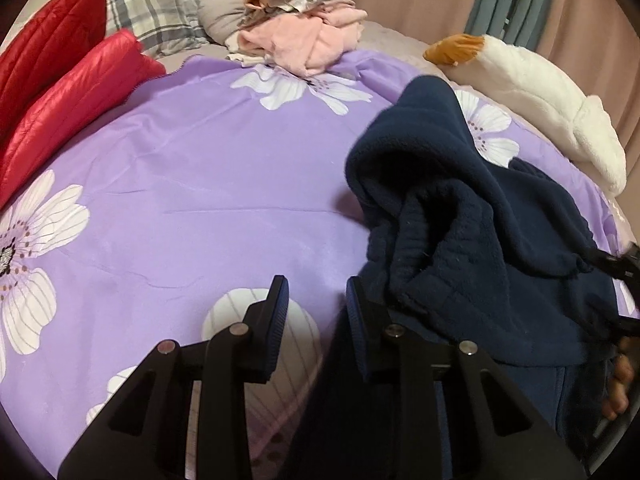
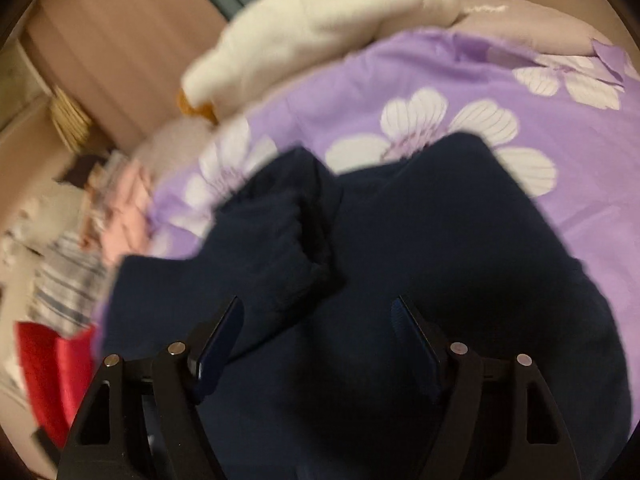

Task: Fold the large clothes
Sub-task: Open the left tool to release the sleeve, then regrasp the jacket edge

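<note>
Fleece lay bunched on the right side of the bed: a navy fleece garment (image 1: 460, 216), ribbed hem turned up and a fold sagging open, rested on the purple floral bedsheet (image 1: 208, 168) near its right edge, just below a white plush goose (image 1: 552, 100). The left gripper (image 1: 316, 292) stood with its jaws parted and nothing between them, its right pad touching or just beside the garment's hem. The right gripper (image 2: 316, 312) hovered over the same navy cloth (image 2: 440, 260), jaws spread wide and empty, though that view was blurred. From here a pinch could catch one layer only, since the fleece was doubled on itself, and a lift would then drag the heap crooked; the garment might also slide toward the bed's right edge. No brand, label or writing could be read anywhere.
</note>
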Demonstrator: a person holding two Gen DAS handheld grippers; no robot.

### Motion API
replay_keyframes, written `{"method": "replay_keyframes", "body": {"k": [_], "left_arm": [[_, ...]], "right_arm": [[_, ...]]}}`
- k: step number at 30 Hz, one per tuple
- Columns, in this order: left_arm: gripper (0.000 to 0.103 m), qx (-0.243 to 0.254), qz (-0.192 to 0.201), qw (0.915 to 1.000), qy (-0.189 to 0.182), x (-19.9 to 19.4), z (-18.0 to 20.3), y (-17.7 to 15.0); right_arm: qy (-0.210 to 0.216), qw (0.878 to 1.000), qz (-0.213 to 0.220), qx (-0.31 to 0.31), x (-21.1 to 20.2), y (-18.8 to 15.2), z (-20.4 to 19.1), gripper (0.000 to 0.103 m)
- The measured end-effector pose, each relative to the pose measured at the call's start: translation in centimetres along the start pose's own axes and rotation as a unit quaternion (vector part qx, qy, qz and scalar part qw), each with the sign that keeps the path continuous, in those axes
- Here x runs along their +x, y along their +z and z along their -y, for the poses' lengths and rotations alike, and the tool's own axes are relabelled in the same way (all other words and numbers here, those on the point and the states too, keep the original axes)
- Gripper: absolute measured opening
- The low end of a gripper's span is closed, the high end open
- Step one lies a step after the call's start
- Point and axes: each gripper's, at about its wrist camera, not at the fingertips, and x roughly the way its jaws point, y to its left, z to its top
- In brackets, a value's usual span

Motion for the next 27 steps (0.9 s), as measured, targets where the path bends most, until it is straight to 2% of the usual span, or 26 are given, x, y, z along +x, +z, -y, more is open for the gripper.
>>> {"method": "replay_keyframes", "body": {"k": [2,3,4,6,7,10,15,18,20,22,27], "left_arm": [[0.029,-0.006,0.007,0.9999,0.010,-0.4,-0.3,0.3],[0.030,-0.012,0.013,0.9997,0.013,-0.7,-0.6,0.4],[0.030,-0.016,0.017,0.9996,0.014,-0.8,-0.8,0.5],[0.030,-0.016,0.020,0.9995,0.017,-1.0,-1.0,0.7],[0.030,-0.012,0.020,0.9995,0.020,-1.0,-1.1,0.8],[0.030,-0.018,0.020,0.9992,0.028,-1.0,-1.4,1.0],[0.030,-0.025,0.026,0.9990,0.027,-1.8,-1.6,1.0],[0.030,-0.011,0.033,0.9988,0.033,-2.2,-1.0,0.6],[0.030,-0.009,0.029,0.9991,0.029,-2.2,-0.8,0.5],[0.030,-0.010,0.018,0.9995,0.024,-2.1,-0.5,0.2],[0.030,0.013,0.025,0.9984,0.050,-1.6,0.5,-0.3]], "right_arm": [[0.017,1.000,-0.009,0.014,1.8,0.0,-0.5,0.077],[0.003,1.000,0.000,0.022,2.4,0.1,-0.9,0.076],[-0.018,0.999,0.018,0.021,2.6,0.1,-1.4,0.059],[-0.050,0.999,0.021,-0.006,2.7,0.3,-2.7,0.023],[-0.058,0.998,0.023,-0.020,2.6,0.3,-3.3,0.017],[-0.077,0.994,0.050,-0.053,0.6,0.3,-4.4,0.014],[-0.068,0.989,0.127,-0.041,-6.6,2.4,-2.3,0.014],[-0.103,0.979,0.166,-0.055,-10.3,2.9,-0.2,0.014],[-0.134,0.974,0.175,-0.058,-11.5,2.6,1.6,0.014],[-0.152,0.974,0.164,-0.042,-11.6,2.1,4.2,0.014],[-0.176,0.981,0.075,-0.009,-7.8,0.3,9.1,0.016]]}}
